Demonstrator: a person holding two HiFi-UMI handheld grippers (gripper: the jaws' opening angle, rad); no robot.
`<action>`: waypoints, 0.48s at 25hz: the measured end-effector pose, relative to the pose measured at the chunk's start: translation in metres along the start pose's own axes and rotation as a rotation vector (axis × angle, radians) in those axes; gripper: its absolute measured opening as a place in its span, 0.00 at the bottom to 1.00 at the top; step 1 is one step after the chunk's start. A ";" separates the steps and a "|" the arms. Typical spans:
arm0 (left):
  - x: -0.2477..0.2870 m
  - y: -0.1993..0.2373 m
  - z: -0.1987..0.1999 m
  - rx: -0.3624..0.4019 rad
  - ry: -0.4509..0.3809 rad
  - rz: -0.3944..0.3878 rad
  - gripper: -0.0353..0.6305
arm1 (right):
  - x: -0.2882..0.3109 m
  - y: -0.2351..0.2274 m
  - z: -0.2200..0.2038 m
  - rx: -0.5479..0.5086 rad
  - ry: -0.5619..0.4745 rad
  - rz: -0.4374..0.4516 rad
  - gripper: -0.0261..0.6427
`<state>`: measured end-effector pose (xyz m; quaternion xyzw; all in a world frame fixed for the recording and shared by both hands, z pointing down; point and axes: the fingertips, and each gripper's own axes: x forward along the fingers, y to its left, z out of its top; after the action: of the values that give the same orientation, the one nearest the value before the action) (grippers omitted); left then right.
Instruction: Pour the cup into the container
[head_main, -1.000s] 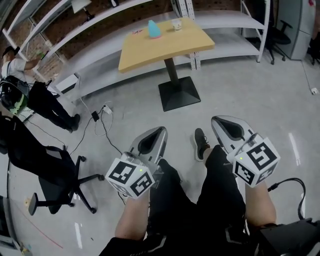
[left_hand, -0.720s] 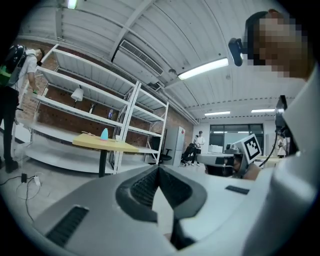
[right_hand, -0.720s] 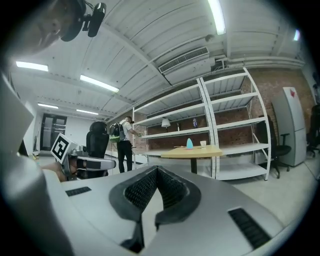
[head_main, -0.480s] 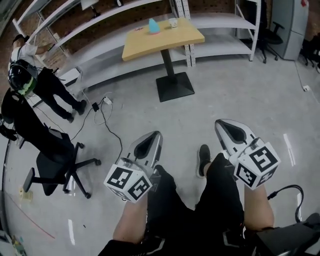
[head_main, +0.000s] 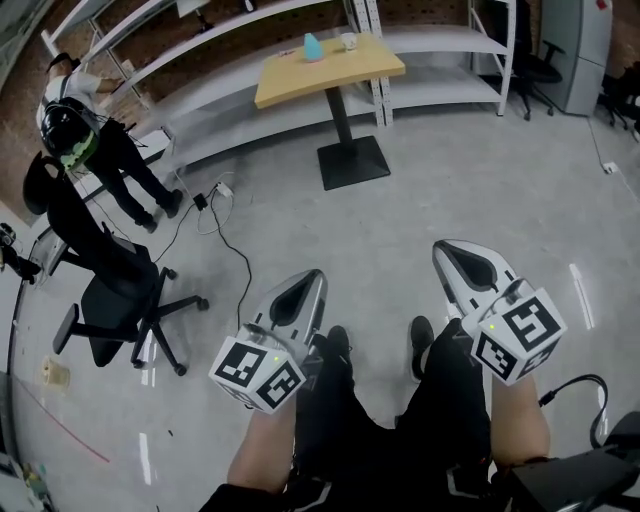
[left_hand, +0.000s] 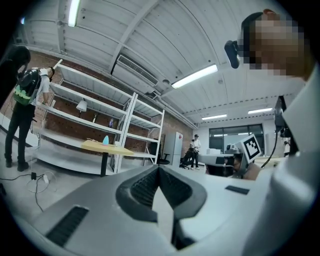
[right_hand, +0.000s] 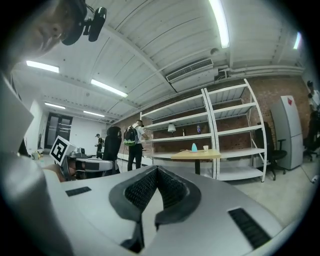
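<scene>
Your small white cup (head_main: 348, 41) stands upright near the far edge of the pale wooden pedestal table (head_main: 330, 78). It is just beside a light-blue cone-shaped object (head_main: 313, 47), probably the container, set close so one can be tipped into the other. Both are well apart from you across the floor, beyond reach. You hold your left gripper (head_main: 312, 277) and right gripper (head_main: 447, 248) level at your waist, aimed toward the table, each with its jaws pressed together on nothing. I'd judge that a posture for walking. From here the cup's contents are too small to make out, so full or already emptied, you cannot tell. Whether the blue object is open on top is also unclear.
</scene>
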<state>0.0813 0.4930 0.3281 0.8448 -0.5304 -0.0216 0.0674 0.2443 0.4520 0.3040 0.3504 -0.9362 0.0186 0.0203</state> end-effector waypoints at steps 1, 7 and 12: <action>-0.009 -0.001 -0.001 0.004 0.001 0.013 0.05 | -0.007 0.006 -0.003 0.005 0.002 -0.001 0.04; -0.044 -0.015 -0.008 -0.009 0.002 0.051 0.05 | -0.043 0.024 -0.012 0.011 0.019 -0.022 0.04; -0.060 -0.040 -0.014 0.028 0.025 -0.001 0.05 | -0.058 0.037 -0.012 -0.001 0.013 -0.036 0.04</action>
<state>0.0924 0.5650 0.3343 0.8462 -0.5293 -0.0035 0.0622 0.2640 0.5187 0.3123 0.3668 -0.9297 0.0202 0.0268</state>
